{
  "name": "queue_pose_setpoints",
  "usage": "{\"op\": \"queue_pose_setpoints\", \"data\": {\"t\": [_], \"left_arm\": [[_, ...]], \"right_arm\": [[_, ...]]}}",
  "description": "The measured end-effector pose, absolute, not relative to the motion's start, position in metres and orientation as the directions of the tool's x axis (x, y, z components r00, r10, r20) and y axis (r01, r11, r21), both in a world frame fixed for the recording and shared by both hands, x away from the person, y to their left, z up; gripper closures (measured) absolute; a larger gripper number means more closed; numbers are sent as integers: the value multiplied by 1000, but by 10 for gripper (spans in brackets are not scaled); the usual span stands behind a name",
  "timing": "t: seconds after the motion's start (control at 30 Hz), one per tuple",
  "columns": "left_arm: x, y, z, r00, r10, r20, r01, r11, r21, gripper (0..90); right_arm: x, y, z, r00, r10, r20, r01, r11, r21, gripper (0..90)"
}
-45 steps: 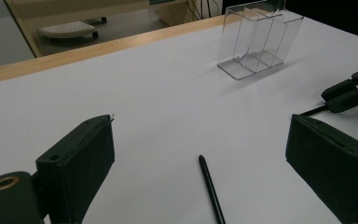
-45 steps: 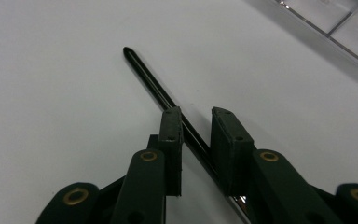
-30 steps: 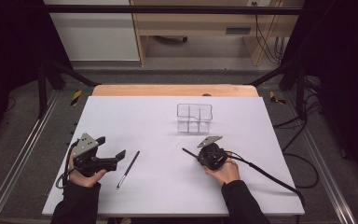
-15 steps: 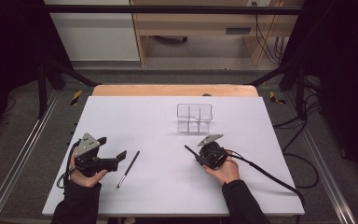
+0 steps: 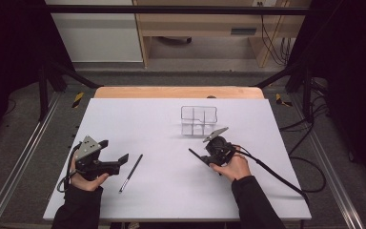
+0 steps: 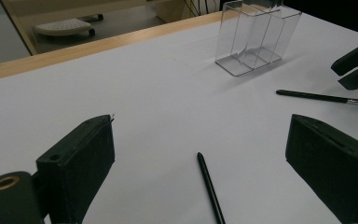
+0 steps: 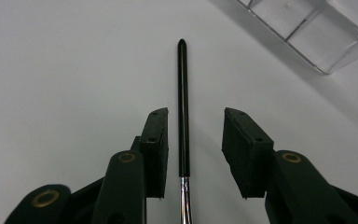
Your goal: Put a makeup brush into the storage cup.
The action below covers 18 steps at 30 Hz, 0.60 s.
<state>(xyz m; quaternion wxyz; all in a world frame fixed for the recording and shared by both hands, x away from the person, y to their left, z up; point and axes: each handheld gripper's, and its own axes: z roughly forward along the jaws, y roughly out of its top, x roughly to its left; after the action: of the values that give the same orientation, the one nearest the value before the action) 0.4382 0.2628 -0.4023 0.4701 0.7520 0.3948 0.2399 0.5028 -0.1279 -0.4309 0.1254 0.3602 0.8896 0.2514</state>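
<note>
A white table (image 5: 171,195) is seen from above, with a person's two hands coming in from the bottom edge, each holding a black gripper.

The right gripper (image 5: 198,156) sits toward the table's right half, just in front of a clear box (image 5: 199,120) with several compartments. Its jaws have just been opening. In the right gripper view, they stand apart with a brush (image 7: 182,107) lying on the table between them. The pads do not press on the brush; there is a gap on each side, narrower on the left. The brush has a thin black handle and a silver collar near the bottom of that view, and its handle tip points away from the gripper. A corner of the box shows at the upper right there.

The left gripper (image 5: 116,161) rests near the table's left edge, jaws spread wide and holding nothing. A second thin black brush (image 5: 131,172) lies on the table just to the right of it, apart from the jaws. In the left gripper view, this brush's tip lies between the two wide jaws, and the first brush, the box and the right gripper's jaws show farther off to the right.
</note>
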Motion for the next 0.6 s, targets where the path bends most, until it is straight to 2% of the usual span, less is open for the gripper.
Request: {"op": "queue_pose_setpoints", "data": {"t": [0.27,0.6], "left_arm": [[439,262,-403,576,818,-10,370,-250,895,72],[439,262,-403,578,816,-10,373,-253,893,72]], "right_arm": [[515,-119,-434,-720,694,-19,621,657,428,608],[520,-114,-445,-729,684,-29,630,687,362,663]]}}
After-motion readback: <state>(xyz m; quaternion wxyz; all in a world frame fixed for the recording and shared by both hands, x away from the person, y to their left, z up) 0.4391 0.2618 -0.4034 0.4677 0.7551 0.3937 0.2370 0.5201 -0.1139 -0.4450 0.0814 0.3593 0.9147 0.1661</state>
